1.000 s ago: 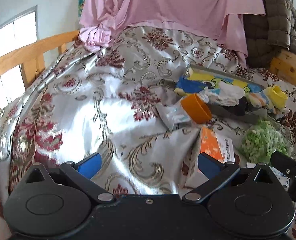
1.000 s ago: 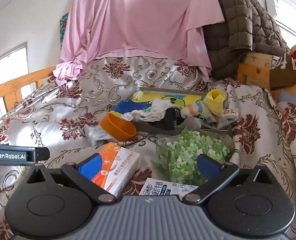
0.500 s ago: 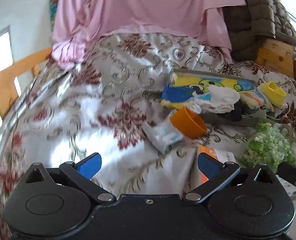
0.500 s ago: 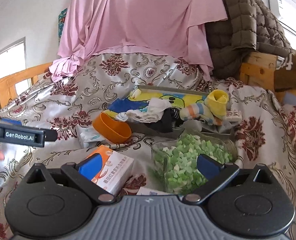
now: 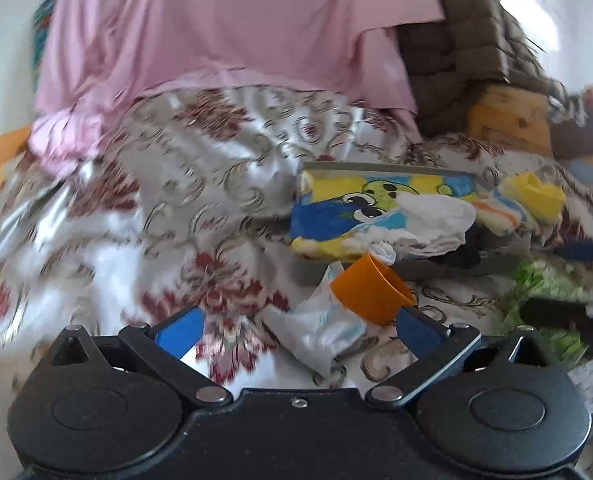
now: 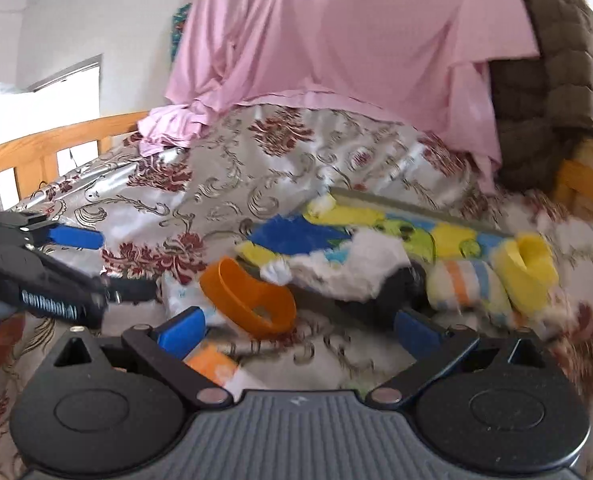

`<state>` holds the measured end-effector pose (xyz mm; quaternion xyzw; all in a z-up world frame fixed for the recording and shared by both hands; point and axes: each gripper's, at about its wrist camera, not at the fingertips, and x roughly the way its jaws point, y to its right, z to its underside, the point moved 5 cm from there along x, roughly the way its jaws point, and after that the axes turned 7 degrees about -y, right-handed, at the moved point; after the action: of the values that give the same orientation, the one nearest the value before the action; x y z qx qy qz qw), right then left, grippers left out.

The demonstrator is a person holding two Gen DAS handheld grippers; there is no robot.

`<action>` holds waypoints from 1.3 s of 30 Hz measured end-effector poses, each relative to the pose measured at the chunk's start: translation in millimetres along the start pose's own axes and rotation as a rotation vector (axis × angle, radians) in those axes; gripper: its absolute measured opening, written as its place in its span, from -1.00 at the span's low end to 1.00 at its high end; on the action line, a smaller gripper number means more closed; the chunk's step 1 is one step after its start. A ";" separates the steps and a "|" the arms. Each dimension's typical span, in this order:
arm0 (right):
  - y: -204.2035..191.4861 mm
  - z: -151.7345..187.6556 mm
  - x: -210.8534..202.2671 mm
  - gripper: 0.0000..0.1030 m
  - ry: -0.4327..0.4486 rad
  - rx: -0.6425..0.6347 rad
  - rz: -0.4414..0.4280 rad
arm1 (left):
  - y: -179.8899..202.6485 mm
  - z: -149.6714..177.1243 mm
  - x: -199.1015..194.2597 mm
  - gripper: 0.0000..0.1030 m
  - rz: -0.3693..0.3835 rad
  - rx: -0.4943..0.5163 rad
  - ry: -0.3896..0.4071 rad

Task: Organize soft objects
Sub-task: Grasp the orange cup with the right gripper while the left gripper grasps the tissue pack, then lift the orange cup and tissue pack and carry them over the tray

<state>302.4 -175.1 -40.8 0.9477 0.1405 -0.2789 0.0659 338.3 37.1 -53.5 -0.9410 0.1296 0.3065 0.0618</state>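
A grey tray [image 5: 380, 166] on the bed holds a blue-and-yellow cartoon cloth [image 5: 336, 216], a white sock [image 5: 432, 220], a striped sock [image 5: 504, 208] and a yellow sock [image 5: 536, 196]. The tray [image 6: 408, 204], white sock [image 6: 344, 268] and striped sock [image 6: 468, 284] show in the right wrist view too. My left gripper [image 5: 296, 326] is open and empty, just before a soft tissue pack [image 5: 320, 332] and an orange cup [image 5: 368, 292]. My right gripper [image 6: 300, 330] is open and empty, near the orange cup [image 6: 248, 300].
The bed has a shiny floral cover [image 5: 156, 208]. A pink sheet [image 6: 336, 40] and a brown quilt [image 6: 568, 64] hang behind. An orange-white box [image 6: 216, 364] lies under the right gripper. A container of green bits [image 5: 552, 284] stands right. A wooden rail [image 6: 56, 144] stands left.
Both grippers have moved forward toward the tray and the orange cup. The left one has swung right, off the bare cover. The right one has passed over the box and green container.
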 end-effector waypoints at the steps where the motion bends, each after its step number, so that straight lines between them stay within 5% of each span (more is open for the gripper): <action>1: 0.2 -5.5 5.0 1.00 0.010 -0.023 0.007 | 1.7 -1.4 5.3 0.98 -0.002 0.043 0.005; 5: 3.1 -26.1 23.4 1.00 0.029 -0.054 -0.036 | 4.9 -1.6 25.7 0.98 0.034 0.189 -0.010; 12: -7.4 -47.8 59.2 0.99 0.012 -0.140 -0.132 | -3.2 2.8 68.9 0.98 0.137 0.160 -0.106; 28: -23.2 -45.7 92.5 0.58 -0.076 -0.200 -0.258 | 3.7 17.0 93.5 0.69 0.092 0.257 -0.154; 39: -40.1 -43.0 107.8 0.38 -0.146 -0.247 -0.275 | 2.6 18.0 101.9 0.23 0.080 0.267 -0.189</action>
<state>399.0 -103.4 -65.7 0.8815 0.2968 -0.3339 0.1530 406.8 17.2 -128.5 -0.8855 0.2000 0.3760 0.1858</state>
